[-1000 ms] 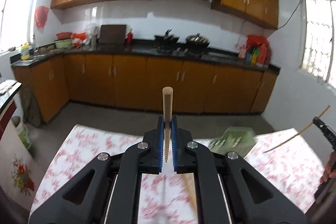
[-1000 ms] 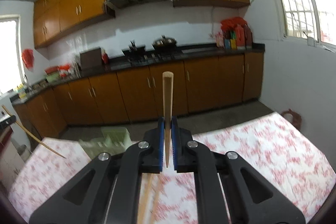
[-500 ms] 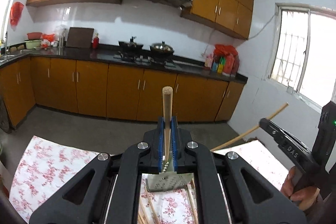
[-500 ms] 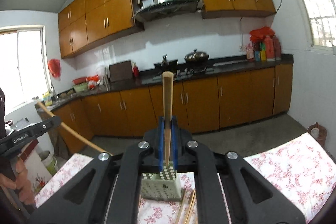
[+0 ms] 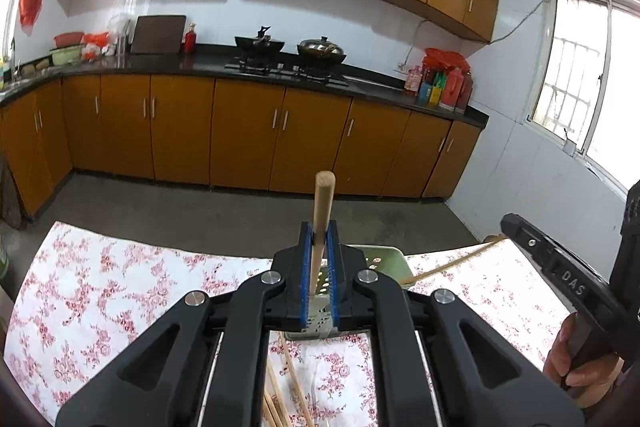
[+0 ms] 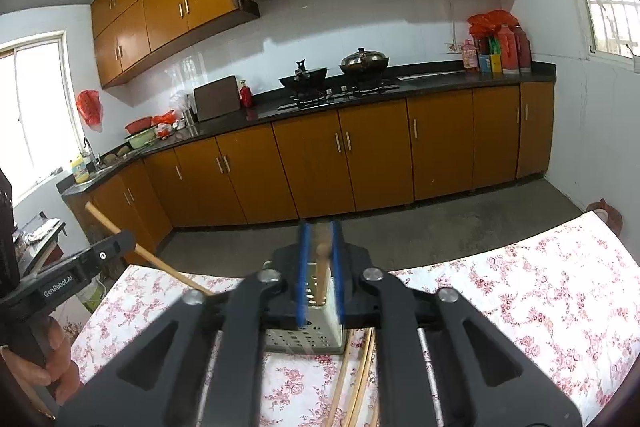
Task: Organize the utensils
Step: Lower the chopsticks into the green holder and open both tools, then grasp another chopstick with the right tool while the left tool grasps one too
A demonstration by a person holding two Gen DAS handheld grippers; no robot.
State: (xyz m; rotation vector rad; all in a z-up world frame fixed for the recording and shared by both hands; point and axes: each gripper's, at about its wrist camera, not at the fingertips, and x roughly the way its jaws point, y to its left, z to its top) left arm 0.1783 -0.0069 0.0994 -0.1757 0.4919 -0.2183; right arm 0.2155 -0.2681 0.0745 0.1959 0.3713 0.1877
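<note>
A pale green perforated utensil holder (image 5: 376, 261) (image 6: 308, 337) stands on the flowered tablecloth (image 5: 120, 287). My left gripper (image 5: 319, 231) is shut on a wooden chopstick (image 5: 322, 203), held just above the holder. In the right wrist view my right gripper (image 6: 319, 255) has its blue pads apart, and a chopstick (image 6: 322, 279) stands loose between them, its lower end in the holder. The right gripper's body (image 5: 560, 267) shows at the right of the left wrist view, with that chopstick (image 5: 452, 263) slanting toward the holder.
Several loose chopsticks (image 5: 288, 379) (image 6: 352, 387) lie on the cloth in front of the holder. The table's far edge (image 6: 520, 251) drops to a grey floor. Brown kitchen cabinets and a black counter (image 5: 248, 67) run along the back wall.
Both grippers have come in over the holder. The right gripper's pads have opened and its chopstick has dropped lower, into the holder. The left still grips its chopstick.
</note>
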